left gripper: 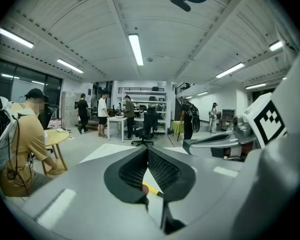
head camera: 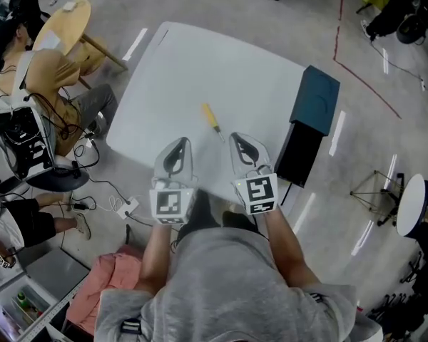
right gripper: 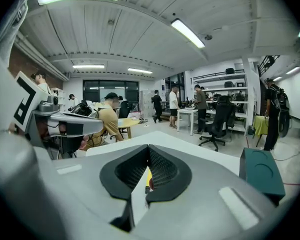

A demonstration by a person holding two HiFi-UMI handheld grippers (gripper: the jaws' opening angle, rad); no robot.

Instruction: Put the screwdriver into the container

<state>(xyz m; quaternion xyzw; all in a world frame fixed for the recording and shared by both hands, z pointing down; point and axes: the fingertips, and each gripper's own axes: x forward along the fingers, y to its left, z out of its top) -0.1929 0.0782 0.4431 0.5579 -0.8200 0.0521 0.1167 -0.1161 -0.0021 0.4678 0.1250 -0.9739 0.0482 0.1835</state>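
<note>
A yellow-handled screwdriver lies on the white table, tip toward me. Through the left gripper view a bit of the screwdriver shows beyond the jaws, and the right gripper view shows the screwdriver the same way. My left gripper hovers near the table's front edge, left of the tool, shut and empty. My right gripper is just right of the tool, also shut with nothing held. The dark teal container stands at the table's right edge, seen as a teal box in the right gripper view.
A black box sits under the container beside the table. A person sits at a round wooden table at the left. Cables and a power strip lie on the floor by the table's near left corner.
</note>
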